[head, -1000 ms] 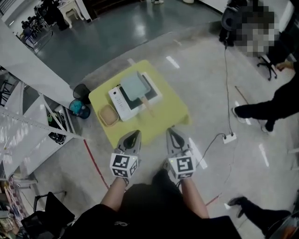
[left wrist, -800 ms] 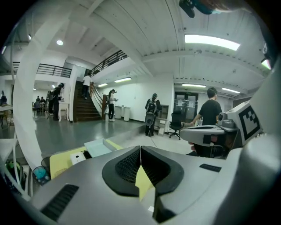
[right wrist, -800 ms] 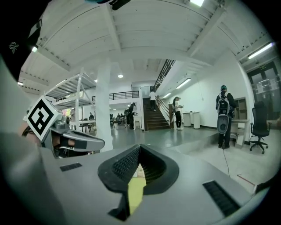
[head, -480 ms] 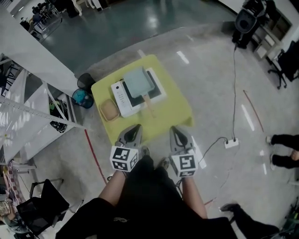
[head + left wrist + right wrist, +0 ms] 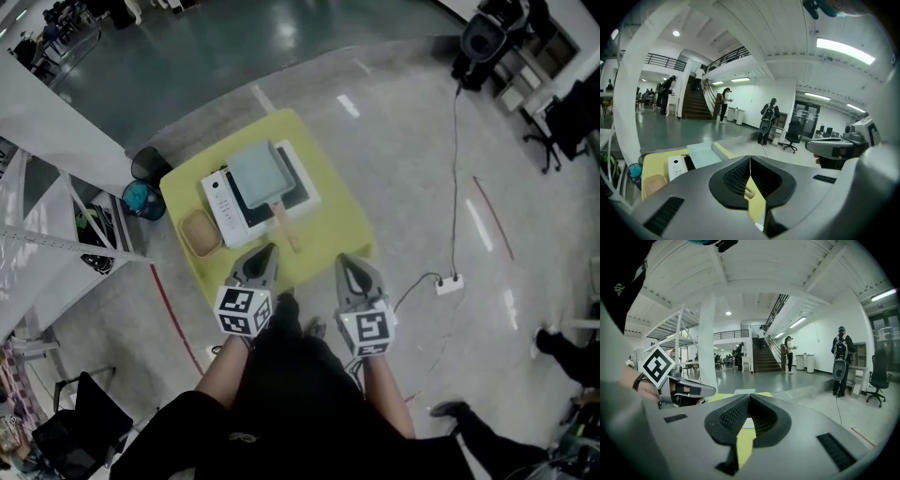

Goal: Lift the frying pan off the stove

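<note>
Nearer the yellow counter's (image 5: 328,220) front edge now, my left fingers (image 5: 259,268) and right fingers (image 5: 356,279) stayed shut, empty; the pale-green square frying pan (image 5: 253,172) looked within reach.

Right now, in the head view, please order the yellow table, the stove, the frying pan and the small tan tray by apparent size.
Largest to smallest:
1. yellow table
2. stove
3. frying pan
4. tan tray
The three smaller things all rest on the table, so nearness to the camera hardly affects this order.

Tan tray (image 5: 199,233) on yellow table (image 5: 337,223)
</note>
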Demonstrator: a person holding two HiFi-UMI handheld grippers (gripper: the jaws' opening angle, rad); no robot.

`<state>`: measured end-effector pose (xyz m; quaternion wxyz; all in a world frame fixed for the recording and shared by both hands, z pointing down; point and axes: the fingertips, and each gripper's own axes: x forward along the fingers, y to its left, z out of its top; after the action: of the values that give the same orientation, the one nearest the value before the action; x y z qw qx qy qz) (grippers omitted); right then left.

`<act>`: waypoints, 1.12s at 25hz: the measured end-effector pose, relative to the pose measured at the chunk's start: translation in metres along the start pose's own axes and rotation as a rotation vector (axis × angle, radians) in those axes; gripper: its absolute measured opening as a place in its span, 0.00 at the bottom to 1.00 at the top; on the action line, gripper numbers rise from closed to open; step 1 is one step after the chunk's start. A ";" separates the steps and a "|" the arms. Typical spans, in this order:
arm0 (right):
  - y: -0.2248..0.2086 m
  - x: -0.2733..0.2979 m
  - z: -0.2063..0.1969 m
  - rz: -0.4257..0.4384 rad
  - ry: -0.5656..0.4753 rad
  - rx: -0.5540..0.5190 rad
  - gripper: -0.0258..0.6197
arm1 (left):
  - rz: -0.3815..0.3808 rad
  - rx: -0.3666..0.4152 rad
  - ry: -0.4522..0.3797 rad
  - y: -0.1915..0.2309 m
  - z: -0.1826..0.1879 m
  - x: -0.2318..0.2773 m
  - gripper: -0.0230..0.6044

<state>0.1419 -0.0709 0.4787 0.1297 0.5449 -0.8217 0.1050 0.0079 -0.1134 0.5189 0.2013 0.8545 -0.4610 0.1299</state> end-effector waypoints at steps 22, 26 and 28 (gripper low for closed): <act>0.013 0.091 -0.034 0.086 0.216 -0.028 0.07 | 0.006 -0.343 0.090 0.070 -0.061 0.086 0.11; 0.007 0.092 -0.039 0.071 0.229 -0.018 0.07 | 0.004 -0.483 0.124 0.071 -0.074 0.095 0.11; 0.003 0.093 -0.039 0.061 0.235 -0.016 0.07 | -0.007 -0.545 0.113 0.074 -0.075 0.099 0.11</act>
<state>0.1078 -0.1383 0.5460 0.2261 0.5026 -0.8178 0.1656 -0.0034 -0.1875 0.6419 0.4495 0.7617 -0.4642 0.0479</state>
